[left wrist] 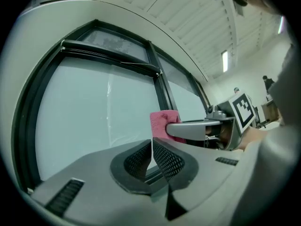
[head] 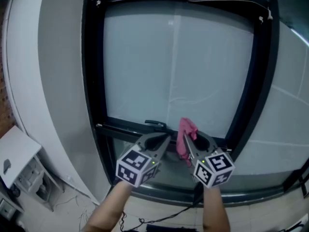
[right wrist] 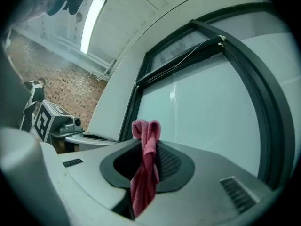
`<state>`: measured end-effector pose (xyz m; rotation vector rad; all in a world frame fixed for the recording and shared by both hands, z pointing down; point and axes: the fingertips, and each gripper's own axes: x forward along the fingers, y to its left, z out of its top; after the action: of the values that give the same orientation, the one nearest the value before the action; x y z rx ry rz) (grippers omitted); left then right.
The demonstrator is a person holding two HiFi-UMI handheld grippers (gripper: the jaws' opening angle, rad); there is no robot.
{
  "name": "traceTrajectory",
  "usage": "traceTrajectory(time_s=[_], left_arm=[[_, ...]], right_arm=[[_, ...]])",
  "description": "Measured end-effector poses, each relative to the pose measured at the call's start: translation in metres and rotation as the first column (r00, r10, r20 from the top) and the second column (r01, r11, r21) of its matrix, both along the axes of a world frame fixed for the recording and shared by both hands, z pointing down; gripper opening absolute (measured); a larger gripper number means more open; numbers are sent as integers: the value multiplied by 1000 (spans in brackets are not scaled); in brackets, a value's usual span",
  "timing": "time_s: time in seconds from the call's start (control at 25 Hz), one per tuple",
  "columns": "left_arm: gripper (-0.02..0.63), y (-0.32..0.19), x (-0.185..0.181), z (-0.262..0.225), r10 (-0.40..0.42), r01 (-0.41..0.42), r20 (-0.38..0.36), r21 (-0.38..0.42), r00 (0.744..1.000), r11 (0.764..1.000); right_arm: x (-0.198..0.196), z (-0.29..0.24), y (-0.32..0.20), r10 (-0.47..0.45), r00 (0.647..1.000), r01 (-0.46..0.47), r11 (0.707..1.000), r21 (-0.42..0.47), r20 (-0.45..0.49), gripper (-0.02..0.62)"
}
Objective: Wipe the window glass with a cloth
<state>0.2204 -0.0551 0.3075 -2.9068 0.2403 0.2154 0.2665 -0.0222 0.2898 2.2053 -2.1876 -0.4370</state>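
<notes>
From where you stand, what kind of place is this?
Probably an indoor workshop or lab hall: a large dark-framed window, a brick wall and a long ceiling light.

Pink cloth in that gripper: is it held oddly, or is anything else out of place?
Nothing looks damaged or spilled. The pink cloth is bunched into a narrow wad, pinched in the jaws of the right gripper, with its tail hanging loose rather than spread flat. The left gripper is shut on nothing.

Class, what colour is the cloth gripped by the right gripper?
The cloth is pink. It shows best in the right gripper view.
</notes>
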Motion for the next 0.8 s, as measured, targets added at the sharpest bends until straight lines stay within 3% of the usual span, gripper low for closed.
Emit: traceTrajectory(time_s=[0.24, 0.44, 0.68, 0.8], left_arm=[[12, -62, -6, -46, -25, 28, -53, 55, 998, 998], [12, -108, -13, -93, 5, 6, -82, 129, 997, 992], [12, -148, 4, -149, 14, 9, -126, 183, 992, 983], [12, -163, 11, -177, -25, 56, -146, 214, 989, 975]], right_arm=[[-5, -45, -70, 14, 999, -12, 999, 40, -43, 58], [-6, -91, -105, 82, 995, -77, 992, 103, -48, 58], [4, -153, -144, 107, 988, -90, 985, 150, -112, 58], [11, -189, -155, 131, 981, -101, 975, 196, -145, 57]])
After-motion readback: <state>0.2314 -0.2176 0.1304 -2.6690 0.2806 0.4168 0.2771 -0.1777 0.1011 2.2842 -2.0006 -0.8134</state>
